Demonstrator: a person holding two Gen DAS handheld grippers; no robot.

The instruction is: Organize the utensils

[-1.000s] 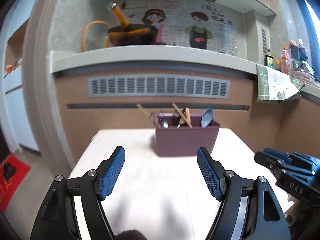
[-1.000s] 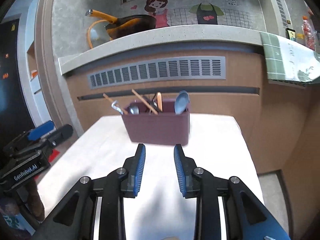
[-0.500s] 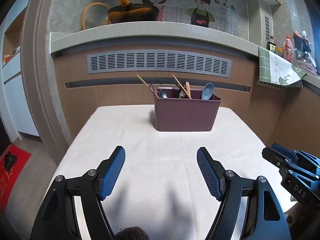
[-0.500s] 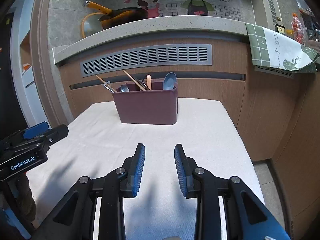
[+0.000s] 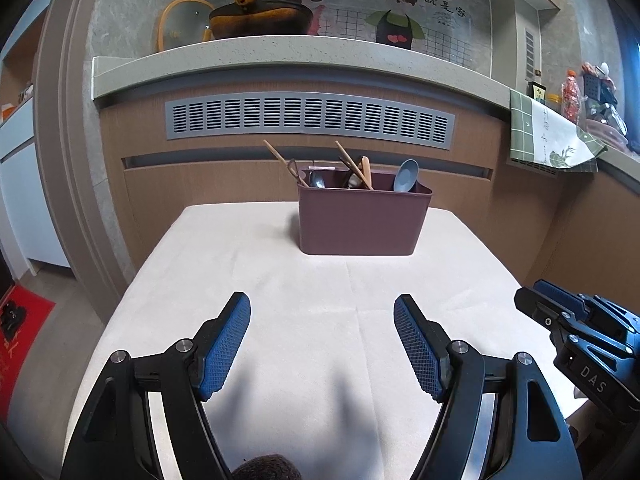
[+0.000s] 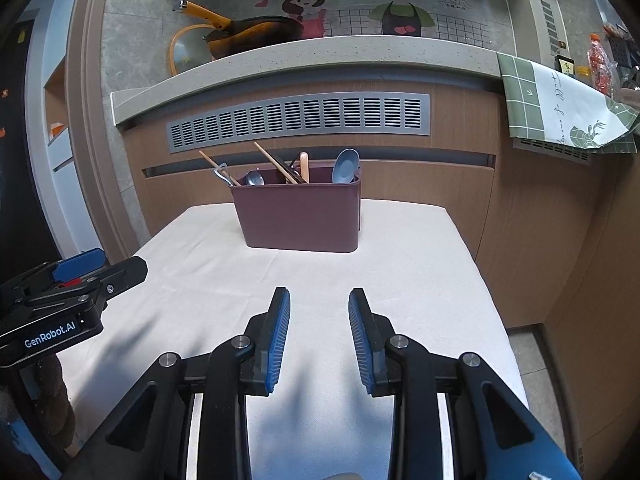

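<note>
A maroon utensil holder (image 5: 363, 220) stands at the far end of the white table (image 5: 240, 280); it also shows in the right wrist view (image 6: 298, 218). In it stand wooden chopsticks (image 5: 354, 165), a blue spoon (image 5: 406, 176), a metal spoon (image 6: 254, 178) and other utensils. My left gripper (image 5: 322, 316) is open wide and empty, above the near part of the table. My right gripper (image 6: 319, 312) is open with a narrower gap and empty, also well short of the holder. Each gripper shows at the edge of the other's view.
Behind the table runs a wooden counter front with a grey vent (image 5: 310, 120) under a stone ledge (image 5: 280, 52) that bears an orange-handled pan (image 5: 256, 20). A green checked cloth (image 6: 560, 104) hangs at the right. Floor drops off on both table sides.
Both grippers have drawn back and risen from the holder, so it looks smaller and farther. Both stay open and empty.
</note>
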